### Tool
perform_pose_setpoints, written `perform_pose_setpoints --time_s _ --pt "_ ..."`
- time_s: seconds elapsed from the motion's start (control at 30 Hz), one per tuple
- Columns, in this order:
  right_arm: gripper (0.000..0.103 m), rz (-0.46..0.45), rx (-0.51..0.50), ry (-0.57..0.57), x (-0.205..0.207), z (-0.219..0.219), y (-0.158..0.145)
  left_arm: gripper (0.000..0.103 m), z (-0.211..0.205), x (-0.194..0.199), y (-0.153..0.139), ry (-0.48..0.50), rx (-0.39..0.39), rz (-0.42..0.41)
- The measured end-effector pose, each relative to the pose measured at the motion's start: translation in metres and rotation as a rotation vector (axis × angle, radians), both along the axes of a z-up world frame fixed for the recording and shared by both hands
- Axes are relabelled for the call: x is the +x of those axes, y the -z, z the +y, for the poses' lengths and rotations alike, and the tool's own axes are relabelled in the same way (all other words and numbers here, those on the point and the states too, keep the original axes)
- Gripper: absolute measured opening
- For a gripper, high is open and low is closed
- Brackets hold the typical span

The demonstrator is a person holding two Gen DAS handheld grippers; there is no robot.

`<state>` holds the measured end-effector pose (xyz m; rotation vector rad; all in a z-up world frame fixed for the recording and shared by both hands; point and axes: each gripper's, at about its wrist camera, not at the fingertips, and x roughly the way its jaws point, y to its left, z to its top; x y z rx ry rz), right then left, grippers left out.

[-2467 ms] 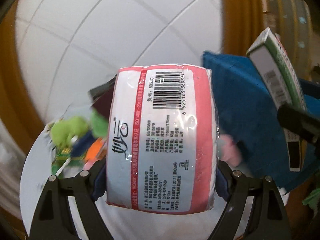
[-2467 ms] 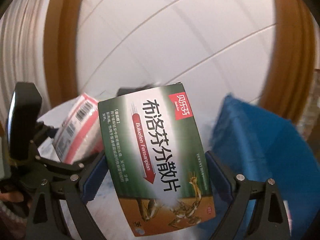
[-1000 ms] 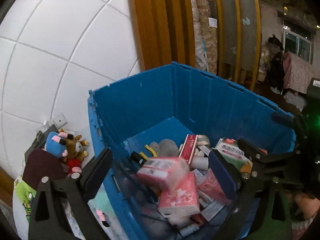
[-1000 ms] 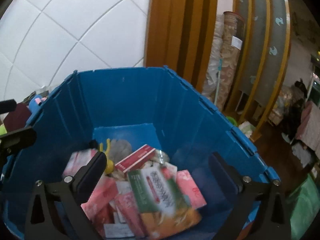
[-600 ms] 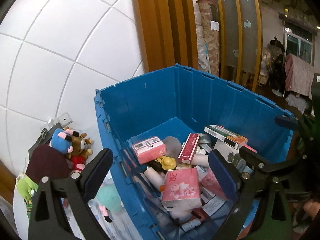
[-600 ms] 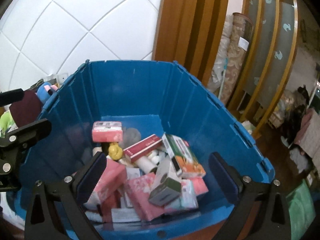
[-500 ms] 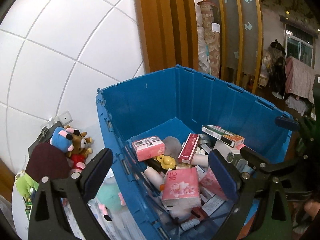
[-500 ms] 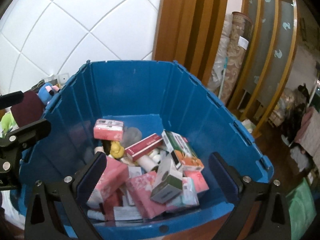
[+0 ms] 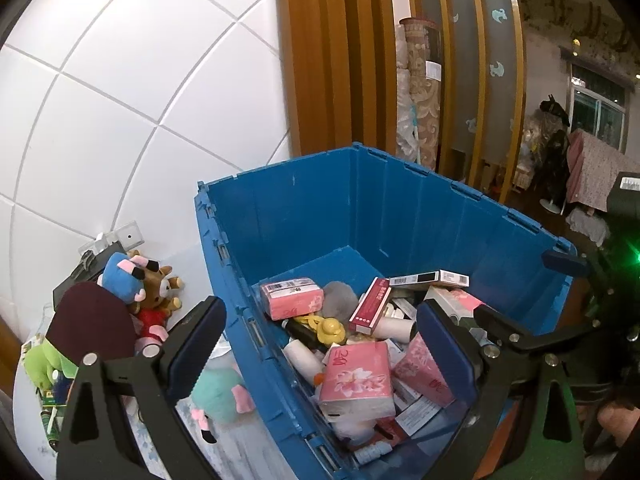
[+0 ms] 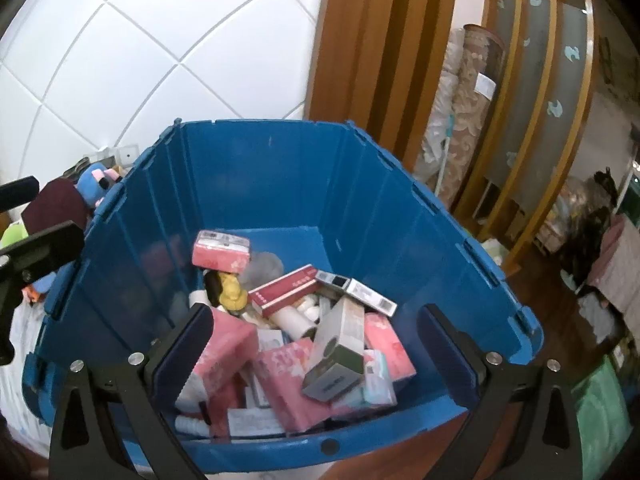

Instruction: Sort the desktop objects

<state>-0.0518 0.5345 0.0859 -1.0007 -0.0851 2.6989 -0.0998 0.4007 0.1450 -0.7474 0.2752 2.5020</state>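
Observation:
A blue plastic bin [image 9: 304, 216] [image 10: 280, 184] holds several boxes and packs. The pink tissue pack [image 9: 291, 292] [image 10: 221, 255] lies at its far left. The green and white medicine box [image 9: 430, 279] [image 10: 356, 291] lies on the pile at the right. My left gripper [image 9: 320, 344] is open and empty over the bin's near left wall. My right gripper [image 10: 314, 344] is open and empty above the bin's near rim.
Plush toys [image 9: 136, 280] and a dark red round thing [image 9: 90, 320] sit on the white table left of the bin. A teal plush [image 9: 218, 396] lies beside the bin wall. White tiled wall behind; wooden slats [image 10: 360, 40] to the right.
Both grippers held items 2.5 s ago, then let them drop into the bin. Since then both have drawn back slightly; the tissue pack and medicine box have settled on the pile.

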Motion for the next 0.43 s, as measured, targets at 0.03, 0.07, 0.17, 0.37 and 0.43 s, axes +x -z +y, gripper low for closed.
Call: perform_pose_setpoints --time_s 0.03,0.07,0.17,0.37,0.43 --pt "0.103 0.0 -0.001 0.0 0.0003 0.0003 0.0002 0.097 0.0005 -0.0006 0.0005 0.006 0.0 -0.004" --pt "0.103 0.0 -0.002 0.0 0.0006 0.0002 0.0003 0.097 0.001 -0.0014 0.0014 0.006 -0.001 -0.009" --pt "0.103 0.0 -0.001 -0.001 0.0008 -0.0007 0.0002 0.097 0.0027 -0.0026 0.004 0.012 -0.004 -0.021" --pt "0.103 -0.004 -0.004 -0.003 0.0013 0.0036 0.0032 0.097 0.0009 0.0012 0.0036 0.002 0.016 -0.001" --pt "0.103 -0.005 -0.005 -0.005 0.0007 0.0061 0.0045 0.097 -0.0005 0.002 0.0023 -0.001 0.019 0.004"
